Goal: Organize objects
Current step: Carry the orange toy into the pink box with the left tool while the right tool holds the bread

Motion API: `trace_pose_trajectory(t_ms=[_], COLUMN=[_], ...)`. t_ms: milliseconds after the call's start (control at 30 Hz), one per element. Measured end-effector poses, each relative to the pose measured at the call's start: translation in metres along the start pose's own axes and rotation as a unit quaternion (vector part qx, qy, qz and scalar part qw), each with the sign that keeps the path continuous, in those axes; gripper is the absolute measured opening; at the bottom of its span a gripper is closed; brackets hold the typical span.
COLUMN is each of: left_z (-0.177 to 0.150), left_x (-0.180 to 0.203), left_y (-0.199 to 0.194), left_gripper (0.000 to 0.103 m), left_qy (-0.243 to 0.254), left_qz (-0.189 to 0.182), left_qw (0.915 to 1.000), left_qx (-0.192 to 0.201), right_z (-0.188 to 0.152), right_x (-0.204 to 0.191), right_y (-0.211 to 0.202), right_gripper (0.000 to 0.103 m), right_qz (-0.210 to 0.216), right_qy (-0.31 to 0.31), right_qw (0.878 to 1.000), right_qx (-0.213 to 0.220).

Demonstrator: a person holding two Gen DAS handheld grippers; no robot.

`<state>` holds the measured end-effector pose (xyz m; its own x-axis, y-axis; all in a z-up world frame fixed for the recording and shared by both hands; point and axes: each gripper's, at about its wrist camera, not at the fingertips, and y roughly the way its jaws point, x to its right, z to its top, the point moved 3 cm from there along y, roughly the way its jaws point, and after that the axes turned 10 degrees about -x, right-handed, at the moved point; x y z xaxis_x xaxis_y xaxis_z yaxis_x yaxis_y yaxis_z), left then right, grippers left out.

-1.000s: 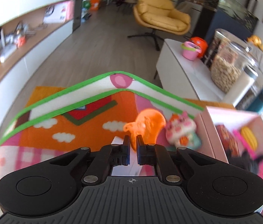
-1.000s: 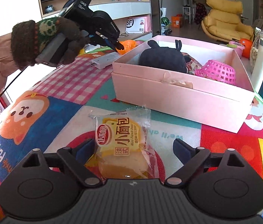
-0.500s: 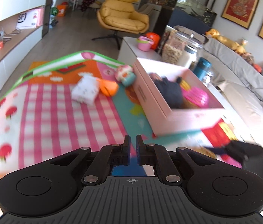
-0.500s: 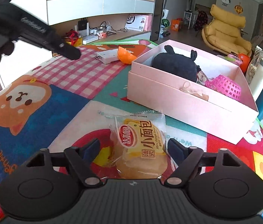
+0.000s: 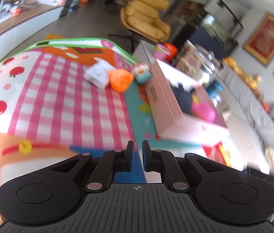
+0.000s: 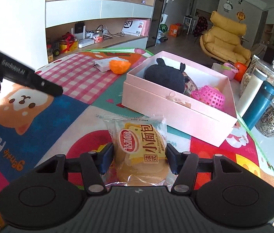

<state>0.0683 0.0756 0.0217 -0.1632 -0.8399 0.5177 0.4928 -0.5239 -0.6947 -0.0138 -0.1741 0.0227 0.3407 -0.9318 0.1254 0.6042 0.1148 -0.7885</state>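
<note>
Right wrist view is showing the right gripper (image 6: 139, 160) closing in around the bread packet (image 6: 141, 147), its jaws now narrower than half a second ago and touching the wrapper on both sides on the play mat (image 6: 39, 120), just short of the pink box (image 6: 177, 114). The left gripper (image 5: 137, 156) is swinging back from the orange toy (image 5: 120, 78), jaws nearly together and empty, so the packet is likely going into the box next.

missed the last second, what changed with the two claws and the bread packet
The left claw, shut and empty, pulled back from the orange toy. The right claw narrowed around the bread packet. The pink box and its contents stayed put.
</note>
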Motion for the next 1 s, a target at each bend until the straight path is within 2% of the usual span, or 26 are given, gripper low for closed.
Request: trace_pose_trajectory(t_ms=[133,267,333,433,500,800,933,1000], left_z=[0.041,0.073,0.085,0.1,0.105,0.119,0.12,0.119], left_x=[-0.016,-0.032,-0.034,-0.031,-0.031,-0.022,-0.015,-0.012], left_y=[0.021,0.047,0.058,0.07,0.076,0.104,0.122,0.125], left_gripper=[0.012,0.013,0.013,0.014,0.014,0.015,0.015,0.015], left_qy=[-0.092,-0.189,-0.208,-0.194,-0.194,-0.18,-0.162,-0.151], left_qz=[-0.009,-0.024,-0.026,0.017,0.048,0.065,0.086,0.095], left_qw=[0.9956,0.9815,0.9776,0.9806,0.9798,0.9815,0.9829,0.984], left_qx=[0.014,0.017,0.018,0.019,0.014,0.0,-0.017,-0.007], right_z=[-0.01,-0.018,-0.021,-0.022,-0.023,-0.024,-0.024,-0.024], right_x=[0.01,0.017,0.021,0.027,0.026,0.023,0.021,0.02], right_y=[0.016,0.025,0.026,0.026,0.026,0.025,0.025,0.025], right_gripper=[0.057,0.078,0.081,0.082,0.083,0.089,0.091,0.091], right_qz=[0.007,0.001,0.011,0.03,0.033,0.036,0.033,0.031], right_qy=[0.031,0.051,0.064,0.077,0.077,0.073,0.069,0.067], right_qw=[0.999,0.999,0.998,0.996,0.996,0.997,0.997,0.997], right_qx=[-0.01,0.007,0.012,0.012,0.014,0.016,0.014,0.013])
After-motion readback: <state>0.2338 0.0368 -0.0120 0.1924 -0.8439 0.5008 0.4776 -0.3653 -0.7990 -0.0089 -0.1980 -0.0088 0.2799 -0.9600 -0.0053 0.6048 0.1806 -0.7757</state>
